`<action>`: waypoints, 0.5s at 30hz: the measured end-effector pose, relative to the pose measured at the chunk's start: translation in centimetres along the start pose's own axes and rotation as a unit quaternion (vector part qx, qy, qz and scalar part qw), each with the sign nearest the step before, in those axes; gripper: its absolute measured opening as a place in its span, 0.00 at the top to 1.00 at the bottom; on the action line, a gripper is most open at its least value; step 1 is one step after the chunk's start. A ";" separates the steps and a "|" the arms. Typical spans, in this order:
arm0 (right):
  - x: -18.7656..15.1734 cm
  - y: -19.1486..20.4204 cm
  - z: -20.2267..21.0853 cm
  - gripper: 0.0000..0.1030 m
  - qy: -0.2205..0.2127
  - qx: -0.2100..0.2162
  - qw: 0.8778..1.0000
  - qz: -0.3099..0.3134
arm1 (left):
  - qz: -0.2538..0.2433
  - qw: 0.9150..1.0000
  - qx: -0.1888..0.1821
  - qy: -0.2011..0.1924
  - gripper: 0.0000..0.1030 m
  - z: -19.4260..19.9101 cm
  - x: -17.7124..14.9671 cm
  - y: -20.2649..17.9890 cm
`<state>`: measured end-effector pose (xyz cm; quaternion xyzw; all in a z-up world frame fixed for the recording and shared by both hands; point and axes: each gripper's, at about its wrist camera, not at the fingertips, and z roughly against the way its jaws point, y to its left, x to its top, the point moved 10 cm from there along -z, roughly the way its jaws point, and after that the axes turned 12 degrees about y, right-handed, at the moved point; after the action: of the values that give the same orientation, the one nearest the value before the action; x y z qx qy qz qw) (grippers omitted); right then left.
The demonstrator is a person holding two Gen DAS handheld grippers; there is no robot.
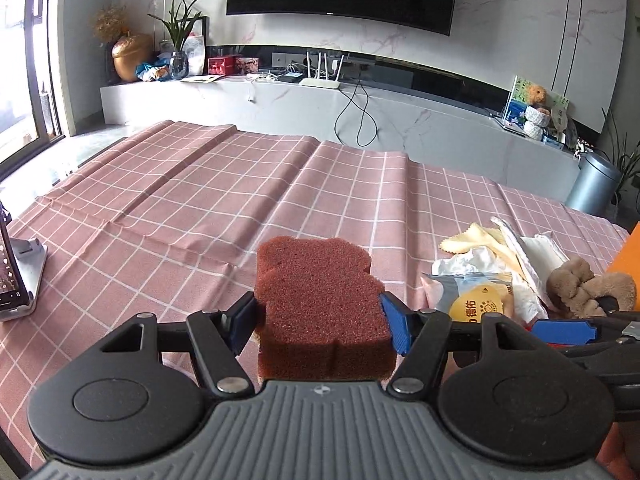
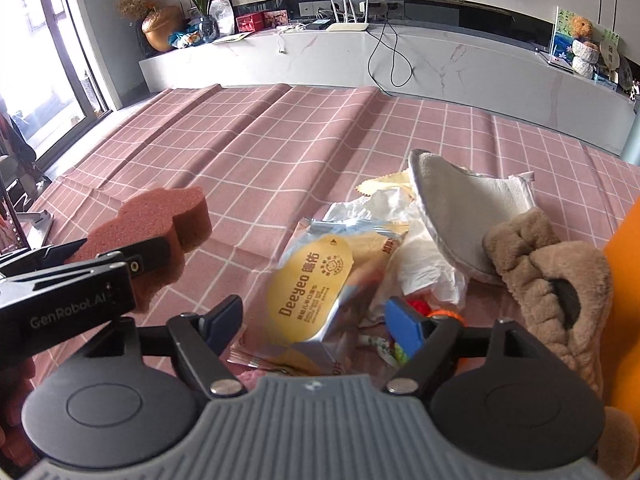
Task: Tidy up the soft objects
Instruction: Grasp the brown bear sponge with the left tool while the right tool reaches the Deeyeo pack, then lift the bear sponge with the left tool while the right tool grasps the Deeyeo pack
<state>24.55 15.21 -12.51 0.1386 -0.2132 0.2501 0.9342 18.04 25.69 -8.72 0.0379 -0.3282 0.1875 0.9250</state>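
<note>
My left gripper (image 1: 320, 314) is shut on a reddish-brown sponge (image 1: 316, 300) and holds it above the pink checked tablecloth (image 1: 180, 208). The sponge (image 2: 160, 224) and the left gripper (image 2: 100, 276) also show at the left of the right wrist view. My right gripper (image 2: 316, 320) is open over a pile of soft items, its jaws on either side of a yellow-labelled wipes packet (image 2: 312, 292). The pile holds white tissue (image 2: 420, 256), a grey-white mitt (image 2: 460, 208) and a brown plush scrunchie (image 2: 548, 264). The pile (image 1: 500, 276) lies at the right of the left wrist view.
A phone on a metal stand (image 1: 16, 276) stands at the table's left edge. An orange object (image 2: 624, 280) rises at the far right. A grey TV bench (image 1: 320, 104) with a router and cables runs behind the table, with a grey bin (image 1: 592, 188) beside it.
</note>
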 end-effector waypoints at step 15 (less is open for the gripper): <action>0.1 1.1 -2.4 0.45 0.009 -0.048 0.998 0.049 | -0.013 1.000 0.003 0.001 0.27 -0.8 -0.7 -0.8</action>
<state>24.82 17.05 -14.34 0.0811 -0.2233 0.2860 0.9283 18.29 24.83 -9.73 0.0443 -0.3259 0.1768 0.9277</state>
